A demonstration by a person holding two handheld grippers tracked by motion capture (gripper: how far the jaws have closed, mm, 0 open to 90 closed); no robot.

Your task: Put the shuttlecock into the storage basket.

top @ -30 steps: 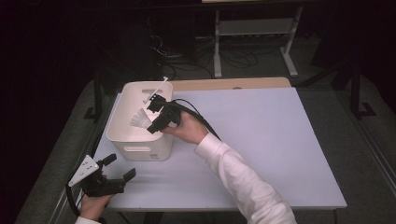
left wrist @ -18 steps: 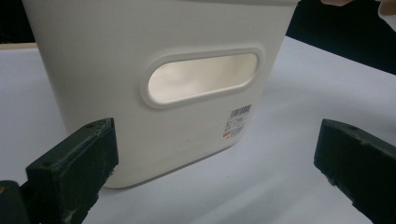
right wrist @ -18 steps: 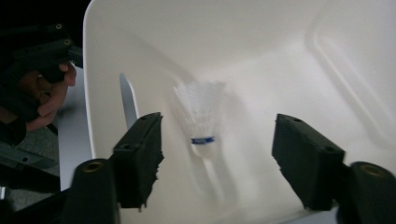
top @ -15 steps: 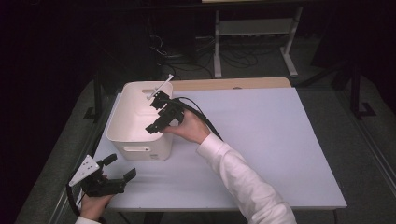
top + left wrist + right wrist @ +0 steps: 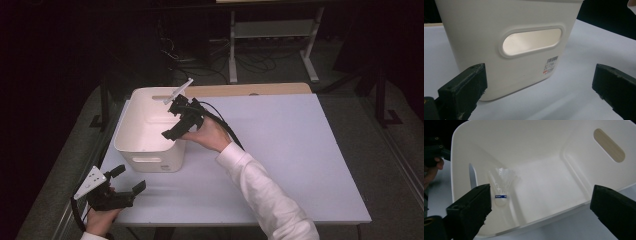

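Note:
A white plastic bin (image 5: 150, 159) with slot handles stands at the table's left side. My right gripper (image 5: 172, 120) hangs over the bin's right rim, tilted down into it. Its jaws have just been opening and now stand wide apart with nothing between them. A white shuttlecock (image 5: 502, 185) with a blue band lies inside the bin (image 5: 544, 142), cork down against the wall, just beyond the right gripper (image 5: 540, 212). My left gripper (image 5: 129, 179) rests open near the table's front left corner. It faces the bin's near wall (image 5: 486, 30), and nothing is between the left gripper's (image 5: 539, 92) jaws.
The pale blue table top (image 5: 280, 150) stretches bare to the right of the bin. A wooden strip (image 5: 250, 90) runs along its far edge. Beyond it on the dark floor are a metal stand (image 5: 270, 30) and cables.
The right gripper held the shuttlecock over the bin, then its jaws opened and the shuttlecock dropped inside. The left gripper stayed where it was.

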